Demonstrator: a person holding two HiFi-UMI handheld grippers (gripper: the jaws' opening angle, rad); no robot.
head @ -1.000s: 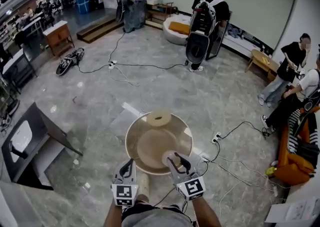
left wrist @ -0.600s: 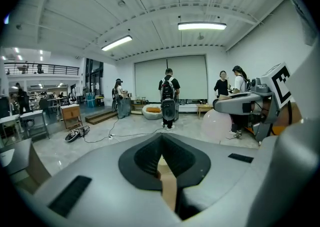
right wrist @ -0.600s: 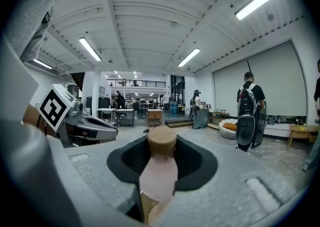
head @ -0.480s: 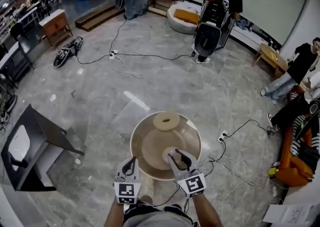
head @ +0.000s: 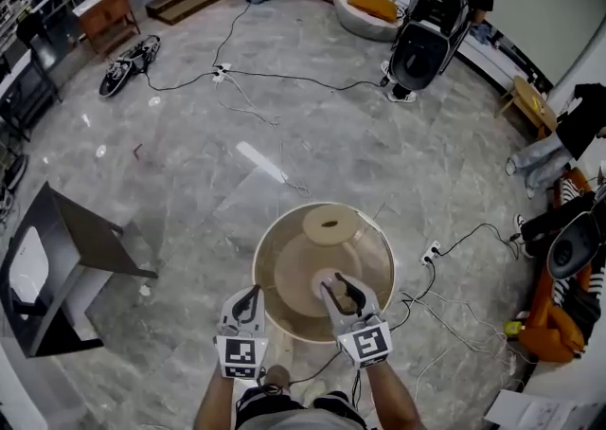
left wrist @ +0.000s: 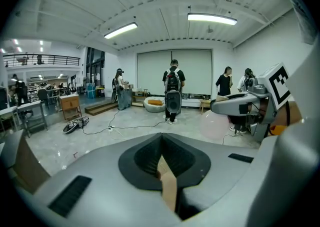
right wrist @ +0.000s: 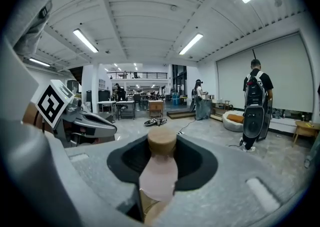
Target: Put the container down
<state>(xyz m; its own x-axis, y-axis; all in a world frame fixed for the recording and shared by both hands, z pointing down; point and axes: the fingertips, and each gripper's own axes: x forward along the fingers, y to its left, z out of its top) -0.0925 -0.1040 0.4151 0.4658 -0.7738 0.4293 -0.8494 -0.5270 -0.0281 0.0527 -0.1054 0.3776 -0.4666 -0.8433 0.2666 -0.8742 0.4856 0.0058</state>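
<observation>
A big round tan container with a pale rim hangs over the grey floor, carried between both grippers. A beige roll lies inside at its far side. My left gripper is shut on the thin tan near-left rim. My right gripper reaches over the near rim and is shut on a pale pink piece of the container. In the right gripper view the beige roll shows just beyond the pink piece. The container's underside is hidden.
Cables and power strips run over the floor to the right and far left. A dark folded board stands at the left. A person with a black backpack stands far off; an orange seat is at the right.
Both grippers and the container have travelled forward over the floor and a little lower. The far people and furniture have slid toward the picture's top. Both grips look unchanged.
</observation>
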